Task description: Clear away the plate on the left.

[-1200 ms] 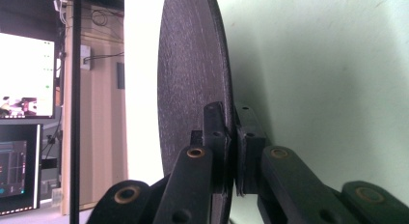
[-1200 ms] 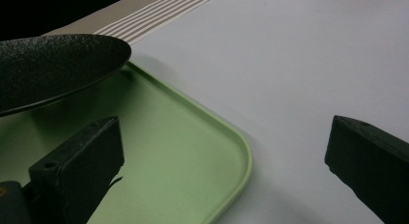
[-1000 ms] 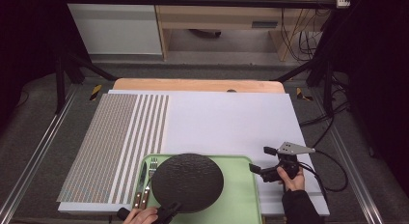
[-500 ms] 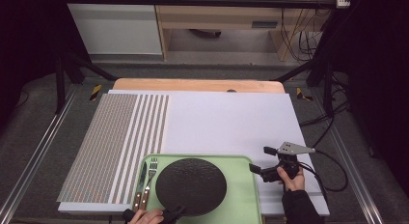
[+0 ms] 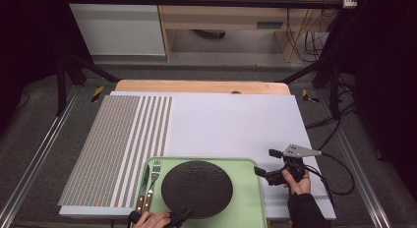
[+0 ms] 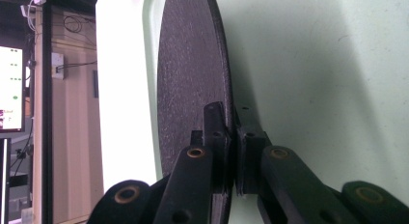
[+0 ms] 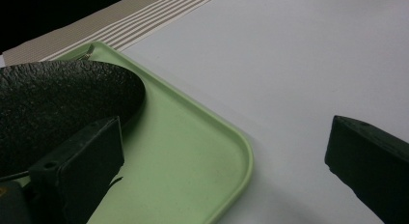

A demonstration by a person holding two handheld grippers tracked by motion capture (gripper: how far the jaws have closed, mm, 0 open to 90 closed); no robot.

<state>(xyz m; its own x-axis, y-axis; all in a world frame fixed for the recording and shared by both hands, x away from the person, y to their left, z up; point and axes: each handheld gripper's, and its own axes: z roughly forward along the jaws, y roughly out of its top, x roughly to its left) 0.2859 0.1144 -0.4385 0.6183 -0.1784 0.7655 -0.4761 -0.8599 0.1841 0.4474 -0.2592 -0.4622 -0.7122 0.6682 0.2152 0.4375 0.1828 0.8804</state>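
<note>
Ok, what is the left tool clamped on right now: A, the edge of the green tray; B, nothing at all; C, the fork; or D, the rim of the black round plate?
D: in the left gripper view the left tool has its two jaws pressed together on the rim of the black round plate, which sits over the green tray.

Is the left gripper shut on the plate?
Shut on it: the left gripper clamps the black plate's rim between both jaws, over the green tray.

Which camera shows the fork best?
The high view: the fork lies whole on the green tray, left of the black plate. The right gripper view catches just a glint past the plate.
</note>
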